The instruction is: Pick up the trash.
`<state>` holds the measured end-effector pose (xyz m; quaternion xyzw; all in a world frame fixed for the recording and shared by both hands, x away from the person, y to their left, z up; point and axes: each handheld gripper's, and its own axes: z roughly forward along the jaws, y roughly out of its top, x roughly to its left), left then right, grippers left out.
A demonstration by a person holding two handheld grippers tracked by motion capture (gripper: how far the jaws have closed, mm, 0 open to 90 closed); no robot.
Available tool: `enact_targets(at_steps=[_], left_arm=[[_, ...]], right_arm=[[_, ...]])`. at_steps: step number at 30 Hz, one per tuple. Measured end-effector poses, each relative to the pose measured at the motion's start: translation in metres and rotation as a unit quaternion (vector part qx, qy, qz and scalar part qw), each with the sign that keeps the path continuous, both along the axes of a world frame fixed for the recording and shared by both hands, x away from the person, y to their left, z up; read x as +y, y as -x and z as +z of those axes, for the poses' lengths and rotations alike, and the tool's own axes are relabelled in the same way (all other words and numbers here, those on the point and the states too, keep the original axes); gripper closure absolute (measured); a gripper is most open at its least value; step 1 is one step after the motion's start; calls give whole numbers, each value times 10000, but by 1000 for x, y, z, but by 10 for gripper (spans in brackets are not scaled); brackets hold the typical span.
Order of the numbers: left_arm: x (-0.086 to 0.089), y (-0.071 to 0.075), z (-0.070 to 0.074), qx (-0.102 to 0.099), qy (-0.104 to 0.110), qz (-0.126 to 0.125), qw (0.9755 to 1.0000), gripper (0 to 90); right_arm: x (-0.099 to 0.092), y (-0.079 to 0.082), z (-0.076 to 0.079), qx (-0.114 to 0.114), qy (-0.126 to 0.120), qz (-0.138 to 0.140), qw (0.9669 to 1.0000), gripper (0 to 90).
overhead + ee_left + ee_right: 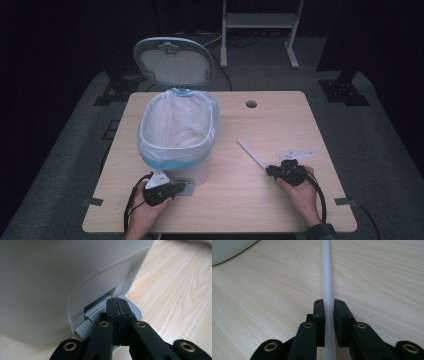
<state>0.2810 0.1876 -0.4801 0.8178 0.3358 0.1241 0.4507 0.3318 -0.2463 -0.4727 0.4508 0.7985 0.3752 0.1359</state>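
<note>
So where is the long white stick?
In the high view the white stick lies on the table's right side, right of the bin, its near end between the right gripper's jaws.

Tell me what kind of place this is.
Probably a lab or recording studio rather than a home: a lone wooden table on grey carpet, dark curtained surroundings, black stand bases, and a pedal bin set on the tabletop.

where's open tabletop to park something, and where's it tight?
Free: the strip between the bin and the white rod, the far right corner past the grommet hole, and the near edge between the two hands. Tight: the bin's front, where the left claw sits shut on the pedal.
</note>
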Motion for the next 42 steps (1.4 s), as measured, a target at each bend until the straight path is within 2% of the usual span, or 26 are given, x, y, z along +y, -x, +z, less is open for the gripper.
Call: enact_targets(at_steps=[13,18,21,23,28,29,32,37,42], left_arm=[[0,0,0,5,15,1,10000,900],[0,0,0,9,22,1,10000,900],[0,0,0,12,28,3,10000,900],[0,0,0,12,23,0,10000,900],[0,-1,0,14,29,1,10000,900],[0,-1,0,15,31,1,10000,900],[0,-1,0,17,31,0,10000,900],[0,-1,0,18,31,0,10000,900],[0,-1,0,18,33,-1,10000,900]], right_arm=[[-8,4,16,-260,-260,114,9993,796],[-11,6,23,-378,-377,188,9984,797],[-14,8,29,-442,-567,240,9971,797],[-14,9,31,-460,-563,253,9970,797],[-18,10,41,-619,-697,360,9950,797],[-20,11,45,-658,-784,414,9939,798],[-22,12,48,-701,-782,461,9934,798],[-26,15,63,-862,-954,585,9900,798],[-26,17,73,-945,-1002,703,9880,798]])
